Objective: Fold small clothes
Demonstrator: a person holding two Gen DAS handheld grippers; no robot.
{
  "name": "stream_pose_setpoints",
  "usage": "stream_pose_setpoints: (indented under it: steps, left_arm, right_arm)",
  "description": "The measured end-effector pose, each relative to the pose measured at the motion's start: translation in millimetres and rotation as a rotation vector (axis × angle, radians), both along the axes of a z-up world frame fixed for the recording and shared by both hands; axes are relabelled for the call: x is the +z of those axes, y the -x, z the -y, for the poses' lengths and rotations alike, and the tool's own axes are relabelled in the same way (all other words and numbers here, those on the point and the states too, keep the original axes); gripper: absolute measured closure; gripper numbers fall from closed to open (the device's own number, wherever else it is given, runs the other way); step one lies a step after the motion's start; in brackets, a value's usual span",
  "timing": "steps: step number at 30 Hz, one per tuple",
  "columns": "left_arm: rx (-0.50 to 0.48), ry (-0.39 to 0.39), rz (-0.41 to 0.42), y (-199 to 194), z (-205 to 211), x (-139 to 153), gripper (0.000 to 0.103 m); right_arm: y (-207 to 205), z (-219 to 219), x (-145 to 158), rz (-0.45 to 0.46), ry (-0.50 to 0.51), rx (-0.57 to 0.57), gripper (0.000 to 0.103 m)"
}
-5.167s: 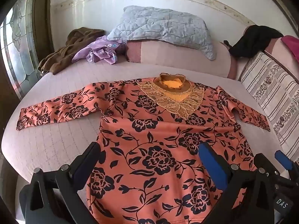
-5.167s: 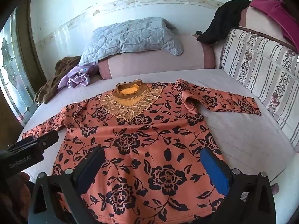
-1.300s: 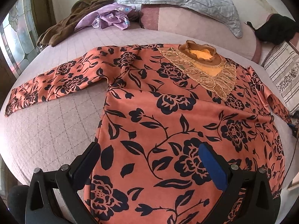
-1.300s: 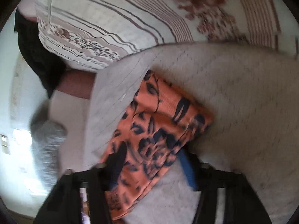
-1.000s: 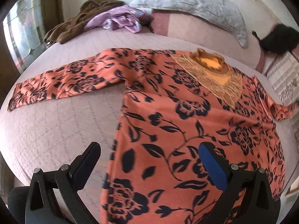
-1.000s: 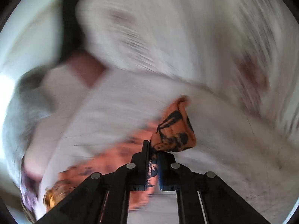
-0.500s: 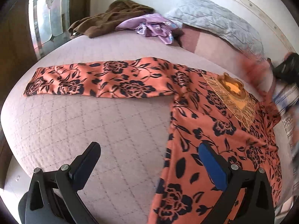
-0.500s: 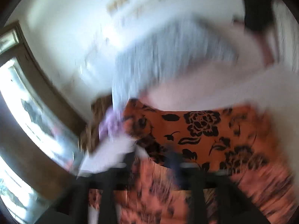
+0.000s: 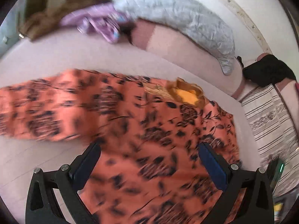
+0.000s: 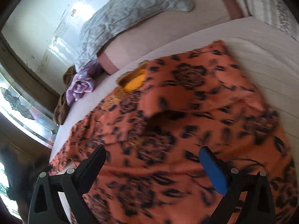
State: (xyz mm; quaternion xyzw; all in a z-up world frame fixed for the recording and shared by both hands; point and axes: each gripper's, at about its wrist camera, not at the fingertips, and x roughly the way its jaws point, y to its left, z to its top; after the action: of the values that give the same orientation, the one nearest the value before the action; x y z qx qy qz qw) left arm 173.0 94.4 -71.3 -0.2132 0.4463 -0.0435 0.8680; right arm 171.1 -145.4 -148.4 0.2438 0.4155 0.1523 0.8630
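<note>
An orange top with black flowers (image 9: 149,127) lies flat on the pale bed (image 9: 56,56), its yellow collar (image 9: 186,93) toward the pillows. Its one sleeve (image 9: 46,108) stretches out to the left. My left gripper (image 9: 148,146) hovers open above the body of the top, holding nothing. In the right wrist view the other sleeve (image 10: 196,85) lies folded across the chest of the top (image 10: 186,168), beside the collar (image 10: 134,82). My right gripper (image 10: 152,150) is above the cloth, its jaws opening wide with nothing between them.
A grey quilted pillow (image 9: 186,18) rests on a pink bolster at the head of the bed. Purple (image 9: 99,22) and brown (image 9: 46,18) garments lie at the far left, a black one (image 9: 267,71) at the far right. A striped cushion (image 9: 271,123) lines the right side.
My right gripper, shut on the sleeve's cuff a second ago, carried it over the top's body, let go and opened. My left gripper swung left and back over the top, still open.
</note>
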Motion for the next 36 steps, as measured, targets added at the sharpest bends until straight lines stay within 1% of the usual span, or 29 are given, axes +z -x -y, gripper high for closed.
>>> stream_pose_setpoints:
  steps: [2,3,4,5,6,7,8,9,10,11,12,13,15,17,18,19,20,22,23,24,25,27,29,30,32,33,34,35,36]
  left_arm:
    - [-0.016,0.039,-0.055,-34,7,-16,0.000]
    - [-0.015,0.046,-0.077,-43,10,-23,0.004]
    - [0.002,0.047,-0.117,-57,11,-34,0.012]
    - [0.013,0.052,-0.146,-64,12,-43,0.017]
    - [0.019,0.061,-0.167,-66,13,-49,0.026]
    - [0.030,0.084,-0.212,-73,12,-62,0.038]
    - [0.048,0.077,-0.230,-75,12,-67,0.043]
    - [0.063,0.058,-0.224,-76,12,-67,0.053]
    - [0.070,0.018,-0.220,-77,14,-64,0.086]
    - [0.055,-0.015,-0.231,-80,16,-62,0.099]
    - [0.054,-0.006,-0.225,-80,16,-59,0.100]
    - [0.067,-0.013,-0.171,-74,15,-47,0.100]
    - [0.099,-0.079,-0.034,-55,15,-15,0.100]
    - [0.144,-0.102,0.056,-34,7,4,0.100]
    - [0.167,-0.080,0.061,-25,1,4,0.100]
    - [0.166,-0.062,0.030,-23,-2,-5,0.099]
    - [0.150,-0.073,-0.003,-25,0,-15,0.099]
    - [0.128,-0.135,-0.096,-35,3,-49,0.098]
    - [0.120,-0.130,-0.132,-38,3,-62,0.098]
    - [0.125,-0.117,-0.108,-37,0,-65,0.095]
    - [0.120,-0.119,-0.090,-35,0,-63,0.095]
    - [0.120,-0.116,-0.095,-34,-1,-61,0.095]
    - [0.115,-0.122,-0.091,-33,0,-62,0.095]
    - [0.111,-0.133,-0.087,-34,2,-62,0.095]
    - [0.104,-0.153,-0.082,-34,0,-65,0.095]
    - [0.098,-0.158,-0.084,-35,3,-65,0.095]
    - [0.087,-0.153,-0.090,-34,4,-63,0.094]
    - [0.083,-0.144,-0.099,-31,1,-58,0.092]
    - [0.090,-0.128,-0.082,-20,-10,-51,0.087]
  right_arm:
    - [11,9,-5,-0.009,-0.010,-0.009,0.002]
    - [14,9,-7,-0.010,-0.016,-0.006,0.002]
    - [19,11,-11,-0.008,-0.017,0.002,0.002]
    - [23,13,-14,-0.001,-0.007,0.010,0.002]
    - [22,9,-17,0.005,0.000,0.014,0.002]
    - [25,9,-18,0.014,0.006,0.021,0.002]
    - [24,7,-21,0.019,0.008,0.025,0.002]
    - [24,7,-22,0.024,0.010,0.028,0.002]
    - [25,8,-23,0.027,0.009,0.030,0.002]
    - [25,9,-24,0.027,0.006,0.030,0.002]
    - [26,11,-24,0.028,0.006,0.030,0.002]
    - [26,10,-23,0.029,0.009,0.029,0.002]
    - [26,8,-23,0.028,0.017,0.032,0.002]
    - [25,8,-23,0.023,0.009,0.034,0.003]
    - [25,10,-23,0.020,0.004,0.033,0.003]
    - [25,11,-22,0.016,-0.005,0.032,0.003]
    - [25,12,-22,0.010,-0.011,0.032,0.003]
    - [22,11,-20,-0.004,-0.015,0.032,0.003]
    - [20,12,-17,-0.012,-0.019,0.032,0.003]
    - [19,13,-12,-0.012,-0.027,0.031,0.003]
    - [17,16,-4,0.004,-0.044,0.032,0.003]
    - [9,26,18,0.054,-0.076,0.022,0.002]
    - [-11,42,35,0.078,-0.130,-0.011,0.002]
    - [-30,52,37,0.069,-0.163,-0.033,0.002]
    - [-63,68,26,0.024,-0.190,-0.083,0.002]
    - [-87,78,6,-0.050,-0.201,-0.111,0.002]
    - [-102,86,-11,-0.125,-0.189,-0.146,0.007]
    - [-111,95,-30,-0.196,-0.203,-0.187,0.012]
    - [-110,101,-30,-0.187,-0.240,-0.210,0.012]
